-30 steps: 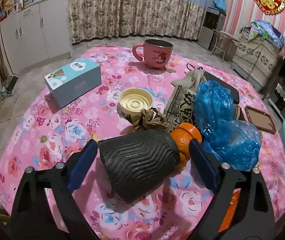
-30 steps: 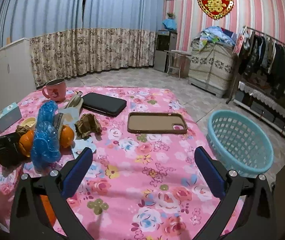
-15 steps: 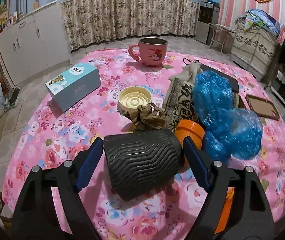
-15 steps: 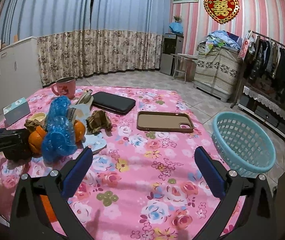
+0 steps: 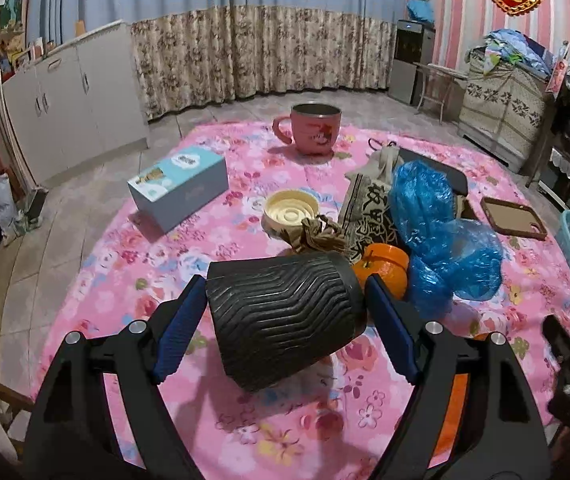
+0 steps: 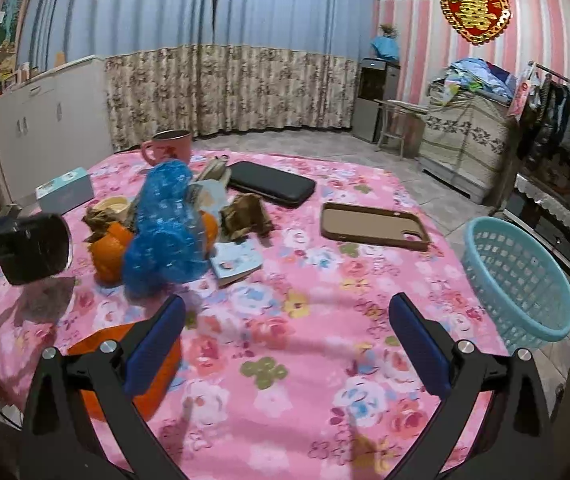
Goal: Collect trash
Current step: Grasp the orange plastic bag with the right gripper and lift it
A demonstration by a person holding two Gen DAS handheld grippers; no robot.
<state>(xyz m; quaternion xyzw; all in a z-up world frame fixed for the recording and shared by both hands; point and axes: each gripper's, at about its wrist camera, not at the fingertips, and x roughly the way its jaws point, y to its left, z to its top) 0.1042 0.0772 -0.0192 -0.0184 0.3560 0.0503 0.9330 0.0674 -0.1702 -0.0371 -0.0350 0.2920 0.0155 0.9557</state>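
My left gripper (image 5: 285, 292) is shut on a black ribbed cup (image 5: 281, 328), which lies sideways between the blue pads. In the right wrist view the black ribbed cup (image 6: 37, 248) hangs above its shadow on the pink floral tablecloth (image 6: 285, 360). Behind it lie a crumpled blue plastic bag (image 5: 441, 232), a brown paper wad (image 5: 317, 236) and an orange (image 5: 385, 264). My right gripper (image 6: 287, 300) stands open and empty over bare cloth. A second brown paper wad (image 6: 245, 216) lies beside the blue plastic bag (image 6: 165, 224).
A teal basket (image 6: 521, 280) stands off the table's right edge. On the table are a pink mug (image 5: 313, 128), a tissue box (image 5: 181, 184), a cream lid (image 5: 291, 208), a black pouch (image 6: 273, 188), a brown phone case (image 6: 373, 226) and a small booklet (image 6: 237, 258).
The left jaws have narrowed onto the black cup, and the cup has come up off the cloth. The right gripper has drifted nearer the pile, still open.
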